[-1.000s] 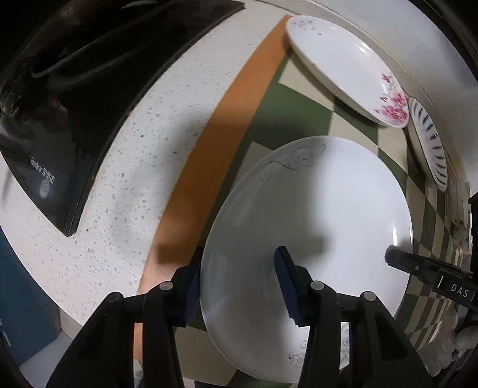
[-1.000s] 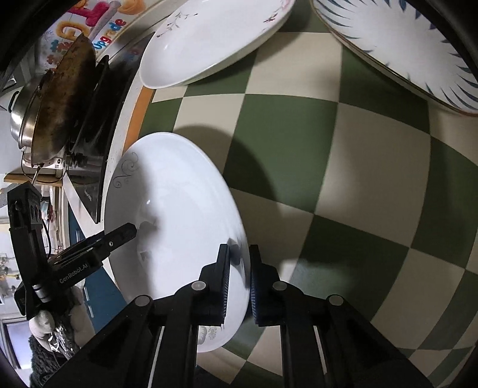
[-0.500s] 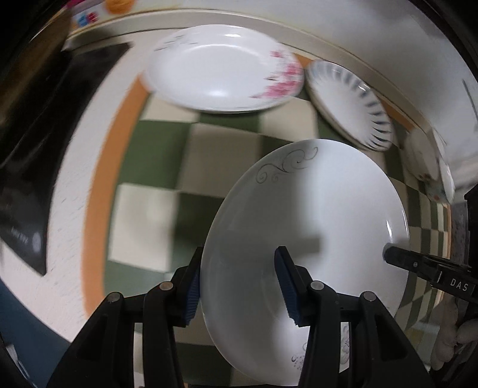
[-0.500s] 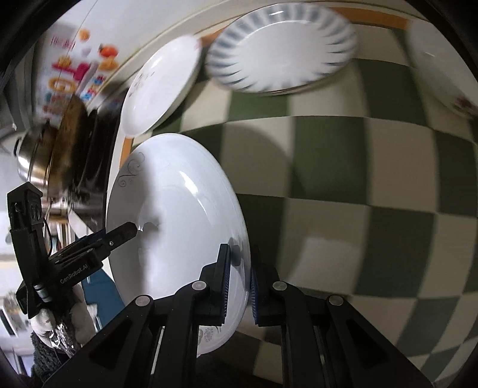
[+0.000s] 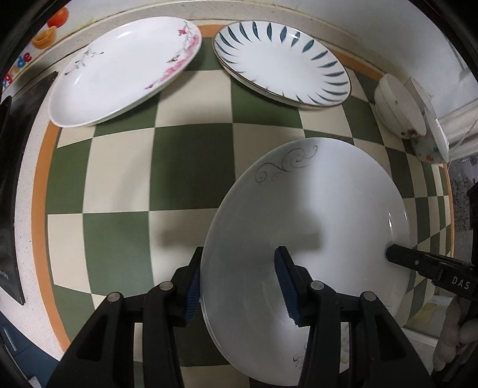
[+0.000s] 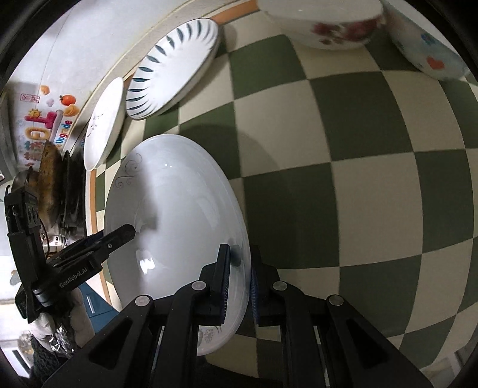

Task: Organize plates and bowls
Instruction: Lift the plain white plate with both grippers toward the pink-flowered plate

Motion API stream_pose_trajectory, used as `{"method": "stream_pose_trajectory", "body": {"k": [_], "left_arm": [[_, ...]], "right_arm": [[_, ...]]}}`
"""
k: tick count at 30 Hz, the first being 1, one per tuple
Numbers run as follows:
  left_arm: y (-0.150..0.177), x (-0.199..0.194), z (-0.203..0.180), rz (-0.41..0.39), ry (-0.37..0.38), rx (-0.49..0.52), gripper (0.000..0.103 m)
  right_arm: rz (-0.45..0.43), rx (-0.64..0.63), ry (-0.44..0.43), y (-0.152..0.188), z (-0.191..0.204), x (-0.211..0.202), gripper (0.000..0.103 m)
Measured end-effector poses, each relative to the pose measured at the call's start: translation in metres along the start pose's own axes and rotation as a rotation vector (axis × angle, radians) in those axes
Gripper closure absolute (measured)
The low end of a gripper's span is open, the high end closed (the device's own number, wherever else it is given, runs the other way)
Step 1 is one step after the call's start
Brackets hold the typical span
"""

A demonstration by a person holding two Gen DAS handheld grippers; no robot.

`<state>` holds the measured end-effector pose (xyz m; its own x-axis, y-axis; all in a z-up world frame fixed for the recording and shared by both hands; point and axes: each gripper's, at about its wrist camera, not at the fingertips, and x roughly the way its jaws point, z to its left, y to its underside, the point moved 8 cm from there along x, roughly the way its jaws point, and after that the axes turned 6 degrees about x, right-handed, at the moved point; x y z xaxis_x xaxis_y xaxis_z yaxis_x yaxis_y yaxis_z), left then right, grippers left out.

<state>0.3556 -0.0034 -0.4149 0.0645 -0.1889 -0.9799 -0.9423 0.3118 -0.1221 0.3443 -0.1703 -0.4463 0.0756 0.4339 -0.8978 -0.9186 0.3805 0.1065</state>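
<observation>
The white plate with a grey scroll pattern [image 5: 313, 221] is held above the green and cream checked mat [image 5: 125, 185] that covers the surface, and it is tilted, not flat. Both tools grip it at its rim. The left tool [image 5: 239, 286] is rather wide: one blue pad is behind the plate's left edge and the other pad lies against its inner face, so the rim stands between them. The right tool [image 6: 239, 274] is narrow and clamps the opposite rim of the same plate, one pad on each face. In the left wrist view the tip of the right tool touches the plate at its right edge. Beyond the plate, at the far side of the mat, the plate with pink flowers [image 5: 125, 68] lies to the left and the plate with blue stripes [image 5: 283, 62] lies just beside it to the right, apart from the held plate. Further right of the striped plate, the bowl with red flowers [image 6: 328, 27] and another bowl with a red heart [image 6: 427, 53] stand close together.
</observation>
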Motion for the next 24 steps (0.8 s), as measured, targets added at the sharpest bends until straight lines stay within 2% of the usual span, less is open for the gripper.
{"method": "stream_pose_trajectory", "body": {"k": [9, 13, 15, 20, 23, 24], "left_arm": [[-0.005, 0.015, -0.003, 0.021, -0.029, -0.003, 0.06], [-0.007, 0.017, -0.004, 0.029, -0.027, -0.027, 0.06], [-0.011, 0.003, 0.002, 0.005, -0.033, -0.044, 0.06], [-0.032, -0.057, 0.039, -0.113, -0.095, -0.119, 0.059], [-0.049, -0.084, 0.078, -0.176, -0.133, -0.193, 0.059], [-0.053, -0.087, 0.092, -0.187, -0.138, -0.216, 0.058]], "right_arm": [[0.015, 0.008, -0.006, -0.003, -0.004, 0.009, 0.089], [0.049, 0.023, -0.007, -0.004, -0.008, 0.015, 0.087], [0.074, 0.034, -0.005, -0.005, -0.007, 0.017, 0.086], [-0.012, 0.086, -0.023, -0.022, 0.001, -0.031, 0.085], [-0.082, 0.062, -0.069, -0.038, 0.032, -0.069, 0.073], [-0.101, 0.042, -0.079, -0.045, 0.046, -0.076, 0.067]]}}
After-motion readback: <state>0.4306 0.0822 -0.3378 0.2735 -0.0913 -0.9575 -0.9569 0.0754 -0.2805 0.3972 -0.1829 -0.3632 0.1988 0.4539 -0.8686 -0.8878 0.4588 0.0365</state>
